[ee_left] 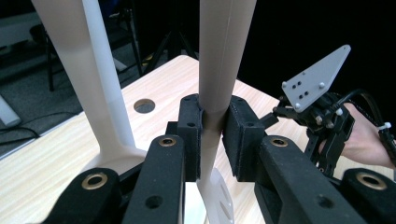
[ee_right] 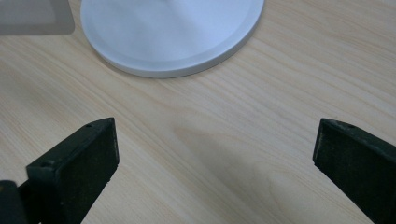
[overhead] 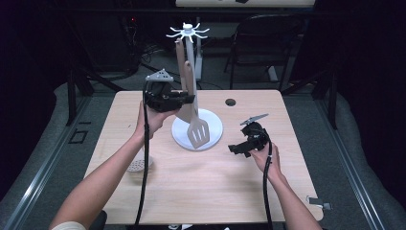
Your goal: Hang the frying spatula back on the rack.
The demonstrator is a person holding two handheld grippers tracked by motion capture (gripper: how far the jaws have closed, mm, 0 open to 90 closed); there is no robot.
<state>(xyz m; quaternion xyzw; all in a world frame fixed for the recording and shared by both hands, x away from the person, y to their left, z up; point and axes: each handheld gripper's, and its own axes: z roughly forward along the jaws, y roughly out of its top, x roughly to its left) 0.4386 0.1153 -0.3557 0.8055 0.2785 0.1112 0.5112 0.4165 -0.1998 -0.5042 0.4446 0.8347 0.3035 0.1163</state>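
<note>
Slotted spatula (overhead: 197, 130): handle clamped between pads of left hand-held gripper (overhead: 187, 99), blade hanging over white stand base (overhead: 213, 125). Left gripper view showed pads (ee_left: 192, 135) pressing handle. Right hand-held gripper (ee_right: 212, 154): wide open, empty, above surface (ee_right: 243, 116).

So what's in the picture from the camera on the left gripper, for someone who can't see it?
The left gripper has its two black padded jaws shut on the beige handle of a slotted plastic spatula, held upright over a light wooden table. A second beige utensil handle stands at the left, and the right gripper is farther off.
</note>
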